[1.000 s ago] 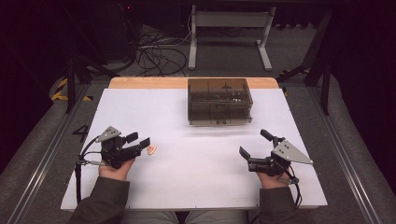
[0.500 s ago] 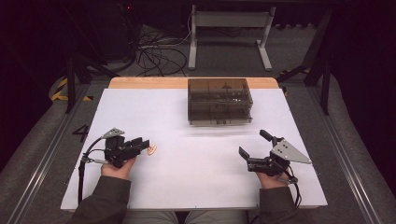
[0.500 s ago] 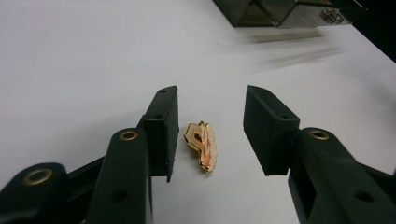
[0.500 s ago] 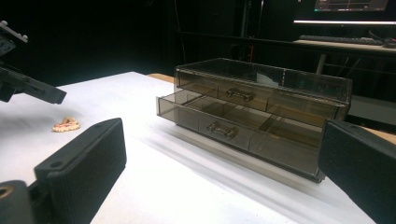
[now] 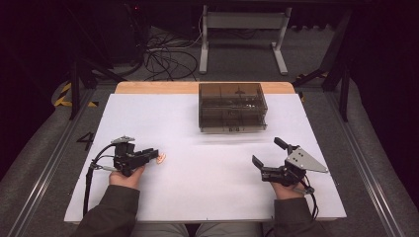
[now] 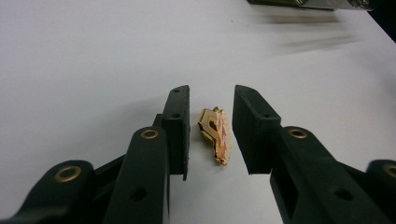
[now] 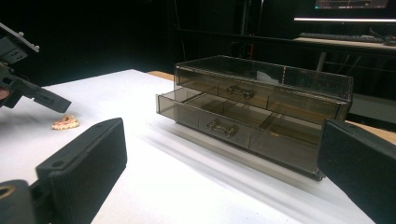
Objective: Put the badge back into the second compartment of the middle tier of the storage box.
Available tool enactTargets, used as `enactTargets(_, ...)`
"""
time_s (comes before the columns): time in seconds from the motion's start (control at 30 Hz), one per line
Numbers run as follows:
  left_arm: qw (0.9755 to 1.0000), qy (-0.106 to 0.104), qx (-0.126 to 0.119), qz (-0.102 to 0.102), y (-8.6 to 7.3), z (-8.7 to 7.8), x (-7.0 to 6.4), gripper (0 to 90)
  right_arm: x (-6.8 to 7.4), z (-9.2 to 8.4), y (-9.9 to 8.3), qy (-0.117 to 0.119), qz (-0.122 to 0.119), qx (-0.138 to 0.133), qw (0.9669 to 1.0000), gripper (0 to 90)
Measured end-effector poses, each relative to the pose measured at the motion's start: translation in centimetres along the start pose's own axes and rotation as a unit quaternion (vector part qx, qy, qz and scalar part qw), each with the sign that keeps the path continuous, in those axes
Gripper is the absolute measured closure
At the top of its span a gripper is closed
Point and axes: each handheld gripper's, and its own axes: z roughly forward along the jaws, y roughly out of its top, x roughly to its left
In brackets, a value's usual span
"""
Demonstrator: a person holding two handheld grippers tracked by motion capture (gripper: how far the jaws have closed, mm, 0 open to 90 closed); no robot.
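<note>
White table covering [image 5: 207, 187] fills the high view, with a smoky transparent plastic two-drawer organiser [image 5: 232, 106] standing near its far edge. The left gripper [image 5: 152, 154] lies low on the near left, its tips right at a small rose-gold metal hair clip [image 5: 161, 158], too small there to read its shape. The right gripper [image 5: 267, 153] rests well apart on the near right, jaws spread wide and empty. Tangled cables lie on the floor beyond the table.

From the left gripper view, the clip [image 6: 216, 134] lies flat on the sheet between the two black jaws, which stand parted either side without touching it; its long axis runs along the jaws, pointing away from the camera.

From the right gripper view, the organiser [image 7: 254, 112] shows its lower drawer pulled partly out, the upper one shut. The clip [image 7: 65, 122] sits far left beneath the other gripper's tip; nothing blocks the path to the drawer.
</note>
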Motion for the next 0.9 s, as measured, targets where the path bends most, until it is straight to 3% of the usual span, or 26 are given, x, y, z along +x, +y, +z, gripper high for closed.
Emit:
enactTargets(0.23,0.9995,-0.015,0.012,-0.027,0.24,0.35,0.66,72.6,0.03,0.02,0.0,0.001,0.0,-0.001,1.0,2.8)
enactTargets(0.9,0.9983,-0.031,0.026,-0.042,0.43,0.96,1.03,79.1,0.06,0.04,-0.01,0.0,-0.001,0.0,1.0,3.2)
